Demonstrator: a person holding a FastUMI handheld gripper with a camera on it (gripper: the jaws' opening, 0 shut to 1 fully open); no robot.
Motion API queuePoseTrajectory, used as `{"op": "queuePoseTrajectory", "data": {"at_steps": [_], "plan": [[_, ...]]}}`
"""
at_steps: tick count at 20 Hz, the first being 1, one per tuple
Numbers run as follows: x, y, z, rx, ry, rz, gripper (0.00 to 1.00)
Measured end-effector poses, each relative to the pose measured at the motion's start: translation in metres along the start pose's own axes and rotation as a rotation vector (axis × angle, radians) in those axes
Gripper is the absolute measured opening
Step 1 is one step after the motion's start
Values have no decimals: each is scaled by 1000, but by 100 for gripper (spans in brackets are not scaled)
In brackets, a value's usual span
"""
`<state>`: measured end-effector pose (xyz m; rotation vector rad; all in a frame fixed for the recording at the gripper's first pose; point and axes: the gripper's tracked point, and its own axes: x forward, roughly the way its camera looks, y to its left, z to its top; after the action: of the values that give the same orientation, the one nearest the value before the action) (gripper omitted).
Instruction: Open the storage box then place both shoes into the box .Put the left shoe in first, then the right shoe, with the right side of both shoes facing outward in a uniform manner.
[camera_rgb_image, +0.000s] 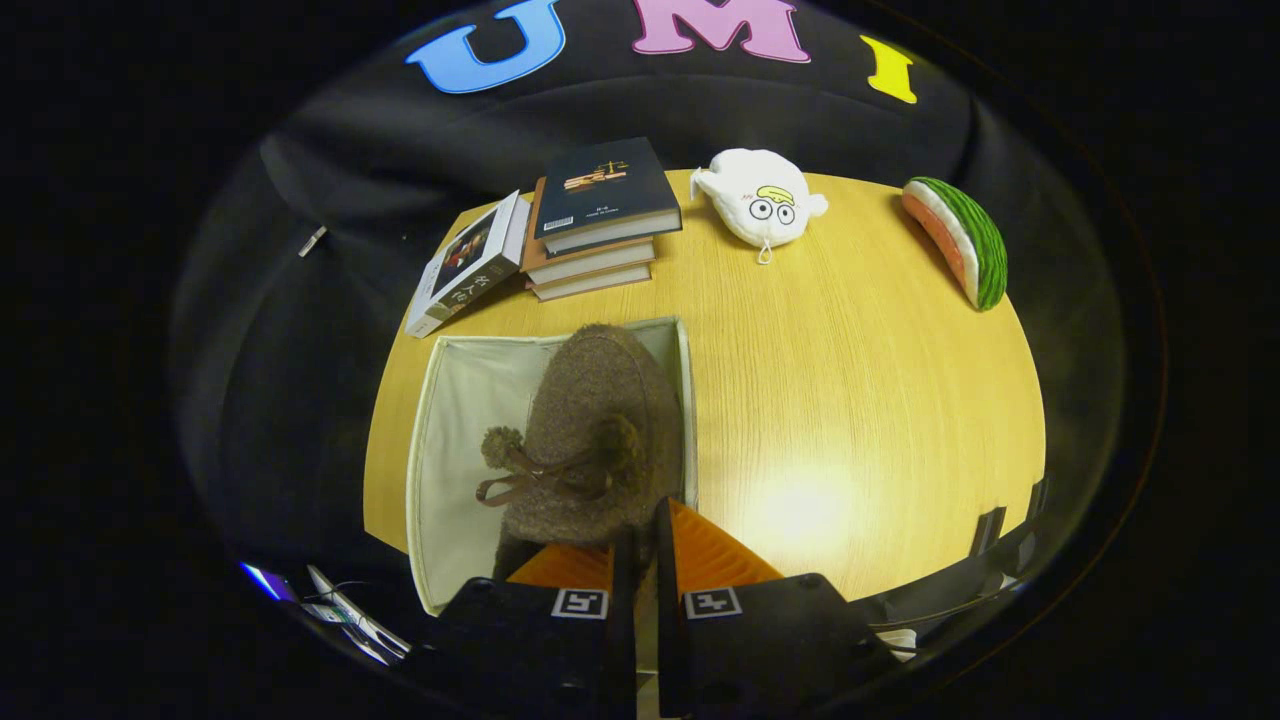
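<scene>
the gripper (640, 545) is pinched narrow on the heel of the brown shoe (600, 430), hanging over the open storage box (450, 400). i'd lower it against the right wall before letting go, toe pointed away.

One storage box (450, 420) stands open at the near left edge of the table (850, 400), and one fuzzy brown shoe (590, 440) sits in it. Four books are near the far left corner: three in a stack (600, 215) and one white book (470, 262) leaning against that stack. One white plush toy (760, 208) lies at the far edge, and one watermelon-slice toy (960, 240) at the far right corner. One gripper (640, 545) shows, its two fingers nearly together at the shoe's heel.
</scene>
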<state>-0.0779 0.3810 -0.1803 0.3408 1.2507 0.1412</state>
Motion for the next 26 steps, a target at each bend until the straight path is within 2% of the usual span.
{"op": "queuePoseTrajectory", "data": {"at_steps": [4, 5, 7, 13, 17, 22, 26], "plan": [[1, 6, -3, 15, 14, 34, 13], [0, 7, -4, 15, 17, 41, 18], [-3, 11, -4, -4, 2, 61, 33], [-15, 31, -6, -60, -34, 145, 96], [-25, 29, 7, -108, -122, 158, 99], [-39, -1, 41, -129, -259, 104, 99], [-47, -48, 68, -137, -359, 30, 99]]}}
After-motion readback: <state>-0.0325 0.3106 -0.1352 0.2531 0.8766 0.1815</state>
